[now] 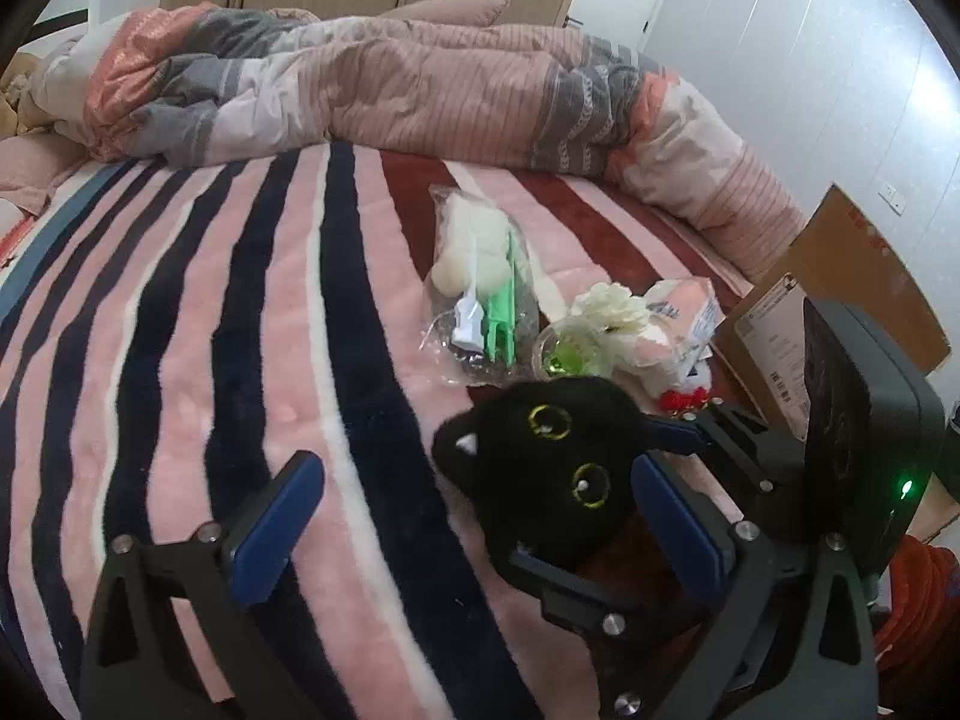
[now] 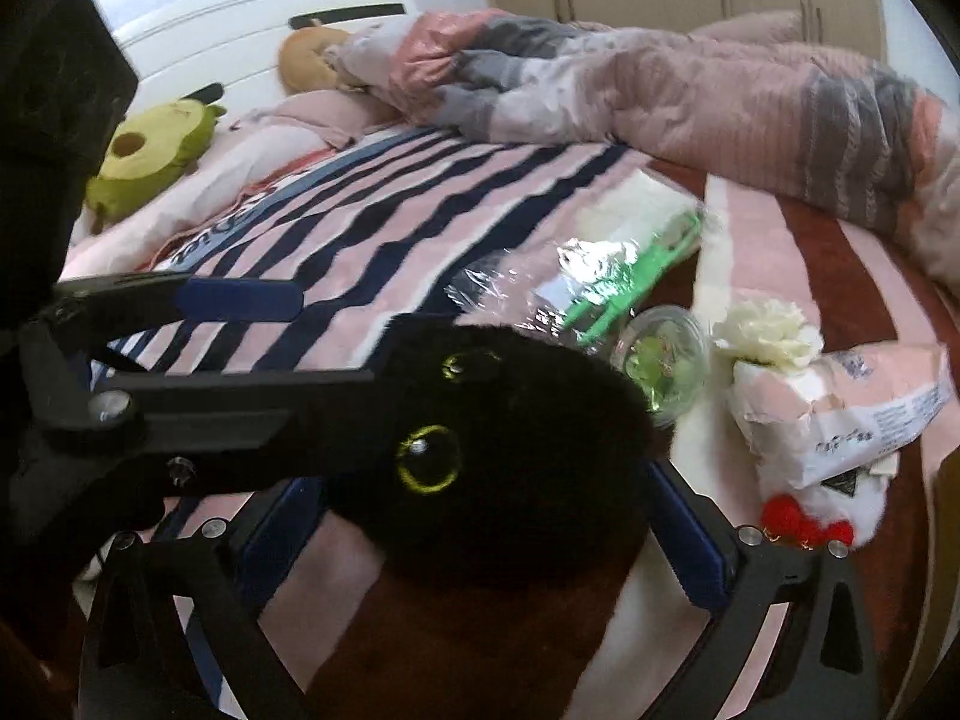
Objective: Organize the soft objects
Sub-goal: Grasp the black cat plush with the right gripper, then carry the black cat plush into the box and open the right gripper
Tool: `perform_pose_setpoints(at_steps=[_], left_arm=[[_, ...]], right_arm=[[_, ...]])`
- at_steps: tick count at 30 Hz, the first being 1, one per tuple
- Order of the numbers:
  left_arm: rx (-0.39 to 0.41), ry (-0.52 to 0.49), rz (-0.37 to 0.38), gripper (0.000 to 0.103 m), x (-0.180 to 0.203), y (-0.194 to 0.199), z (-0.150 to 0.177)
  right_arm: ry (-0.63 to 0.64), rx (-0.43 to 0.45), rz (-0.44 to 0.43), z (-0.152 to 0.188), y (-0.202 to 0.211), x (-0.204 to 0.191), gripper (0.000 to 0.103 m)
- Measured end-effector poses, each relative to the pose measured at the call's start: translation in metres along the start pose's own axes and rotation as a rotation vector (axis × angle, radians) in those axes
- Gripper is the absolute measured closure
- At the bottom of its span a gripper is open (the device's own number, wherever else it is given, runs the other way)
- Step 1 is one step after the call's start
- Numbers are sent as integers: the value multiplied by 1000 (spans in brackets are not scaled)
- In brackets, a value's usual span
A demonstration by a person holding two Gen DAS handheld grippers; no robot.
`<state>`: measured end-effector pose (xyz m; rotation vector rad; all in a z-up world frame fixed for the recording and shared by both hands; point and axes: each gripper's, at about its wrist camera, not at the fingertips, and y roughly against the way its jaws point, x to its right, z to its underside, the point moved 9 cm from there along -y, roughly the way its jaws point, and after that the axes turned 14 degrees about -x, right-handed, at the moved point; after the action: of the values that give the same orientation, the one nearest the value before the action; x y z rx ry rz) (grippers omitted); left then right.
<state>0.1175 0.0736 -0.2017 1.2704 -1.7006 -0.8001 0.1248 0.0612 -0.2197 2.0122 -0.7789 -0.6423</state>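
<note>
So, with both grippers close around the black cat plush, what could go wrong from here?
1. The black cat plush lies between the right gripper fingers, which look open; closing off-centre may pinch only fur, so it slips.
2. The left gripper works at the same toy, so the two could collide.
3. The crinkly plastic bag and clear cup lie just behind and may get pushed.

We count one black plush cat (image 2: pixel 510 420) on the bed, with two yellow-ringed eyes showing. Beside it lie one clear bag (image 1: pixel 480 294) holding white plush and green pieces, one small round clear tub (image 2: pixel 666 360) with green contents, one white fabric flower (image 2: pixel 765 330), one pink-and-white packet (image 2: pixel 852 408) and one white plush with a red bow (image 2: pixel 807 525). At the bed's head we see one green plush (image 2: pixel 150 156) and one tan plush (image 2: pixel 309 57). We count one crumpled duvet (image 1: pixel 420 84), one cardboard box (image 1: pixel 840 300), and two tools.
</note>
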Motion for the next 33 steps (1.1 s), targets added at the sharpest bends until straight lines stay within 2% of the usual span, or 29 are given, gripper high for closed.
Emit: perform_pose_setpoints(at_steps=[1, 6, 12, 13, 14, 15, 23, 27, 33], left_arm=[[-7, 0, 4, 1, 0, -3, 0], [-27, -9, 47, 2, 6, -12, 1], [-35, -34, 110, 9, 23, -13, -1], [-34, -35, 121, 12, 26, -12, -2], [-31, -38, 142, 21, 30, -10, -2], [-26, -42, 171, 25, 35, -6, -2], [34, -84, 193, 29, 65, 33, -8], [83, -129, 172, 29, 91, 64, -17], [158, -222, 141, 29, 152, 113, -39]], right_arm=[[-3, -1, -14, 0, -1, 0, 19], [32, 14, -8, 6, 8, -5, 33], [58, 38, -71, 10, 28, -9, 33], [56, 43, -79, 10, 31, -9, 33], [52, 47, -89, 10, 35, -9, 33], [45, 51, -93, 10, 39, -7, 33], [55, 101, -89, 9, 88, -9, 33], [64, 153, -75, 5, 132, -7, 33], [61, 237, -56, 3, 209, 12, 33]])
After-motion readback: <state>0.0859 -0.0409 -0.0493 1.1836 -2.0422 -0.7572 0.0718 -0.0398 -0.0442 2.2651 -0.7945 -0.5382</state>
